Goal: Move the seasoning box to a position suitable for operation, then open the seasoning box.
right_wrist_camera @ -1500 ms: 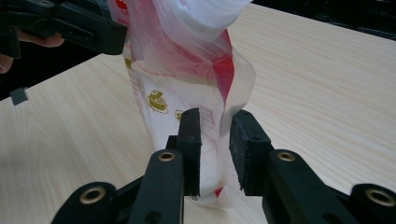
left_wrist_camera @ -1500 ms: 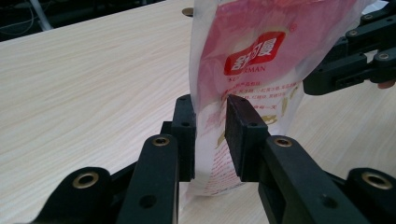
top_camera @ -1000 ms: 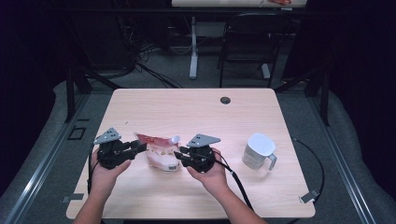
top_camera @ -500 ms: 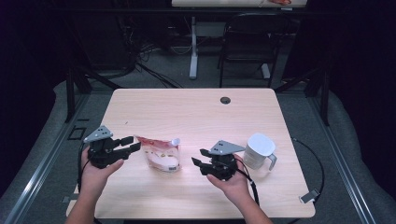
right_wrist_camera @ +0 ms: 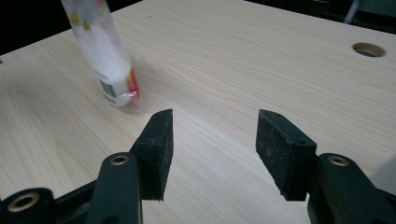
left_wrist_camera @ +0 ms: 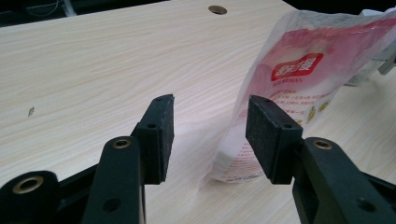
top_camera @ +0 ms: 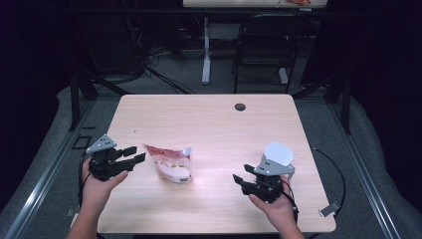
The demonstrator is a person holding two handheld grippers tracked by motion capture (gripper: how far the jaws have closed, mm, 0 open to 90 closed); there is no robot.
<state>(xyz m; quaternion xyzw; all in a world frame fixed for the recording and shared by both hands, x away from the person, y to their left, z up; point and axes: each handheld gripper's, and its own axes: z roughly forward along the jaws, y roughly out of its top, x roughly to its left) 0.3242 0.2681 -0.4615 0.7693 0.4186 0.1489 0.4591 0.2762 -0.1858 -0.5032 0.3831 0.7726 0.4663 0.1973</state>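
- Left tongs [top_camera: 135,154], held in the left hand [top_camera: 97,181] at the near left, point right, lying about level; their jaws have just been opening, nothing pressed between them.
- Right tongs [top_camera: 240,180], in the right hand [top_camera: 272,208] at the near right, point left; their jaws have just been opening and stand wide apart, with nothing between.

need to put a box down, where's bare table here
The far half of the table, from the pouch back to the cable hole, is bare. So is the strip between the pouch and the right gripper. It is crowded around the white mug.
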